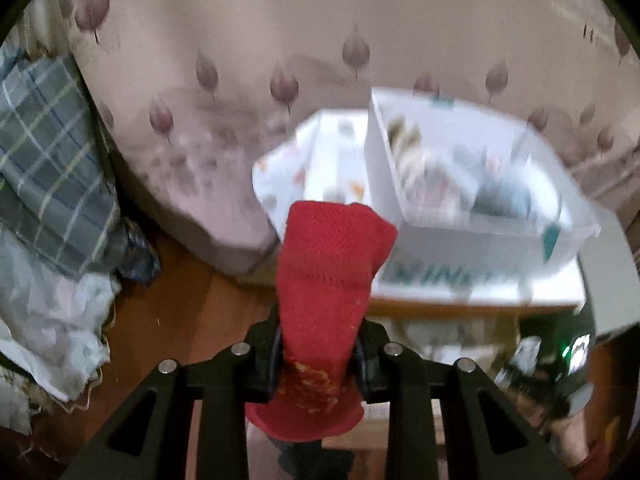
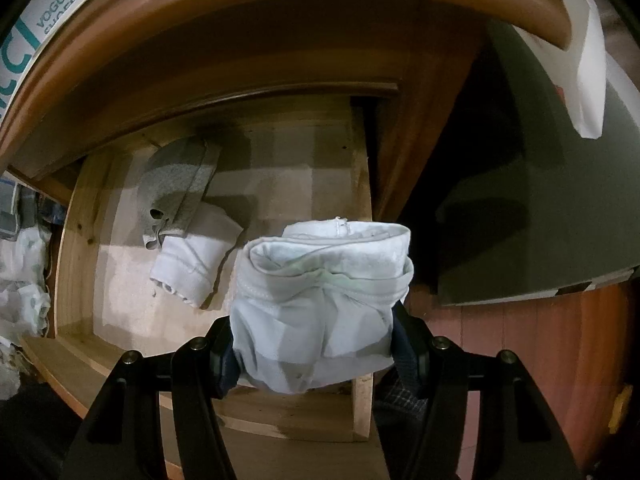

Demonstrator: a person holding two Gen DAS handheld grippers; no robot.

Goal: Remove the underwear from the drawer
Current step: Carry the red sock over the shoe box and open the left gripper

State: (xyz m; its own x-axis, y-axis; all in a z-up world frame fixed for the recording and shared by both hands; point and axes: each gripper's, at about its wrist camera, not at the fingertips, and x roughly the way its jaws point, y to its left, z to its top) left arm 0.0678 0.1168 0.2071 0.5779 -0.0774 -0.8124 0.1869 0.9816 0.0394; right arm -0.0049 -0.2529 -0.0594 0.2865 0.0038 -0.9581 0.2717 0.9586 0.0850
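In the left wrist view my left gripper [image 1: 318, 354] is shut on folded red underwear [image 1: 326, 280], held high above the bed edge and the floor. In the right wrist view my right gripper [image 2: 318, 356] is shut on a rolled white pair of underwear [image 2: 320, 296], held over the open wooden drawer [image 2: 76, 240]. On the drawer's floor lie a grey folded pair [image 2: 176, 188] and a white folded pair [image 2: 192, 264], touching each other, up and left of the gripper.
A bed with a leaf-print cover [image 1: 240, 80] fills the back of the left wrist view. A clear plastic bin [image 1: 480, 184] sits on white boxes at the right. Plaid and white bedding [image 1: 48, 168] is heaped at the left. A dark panel [image 2: 540, 200] stands right of the drawer.
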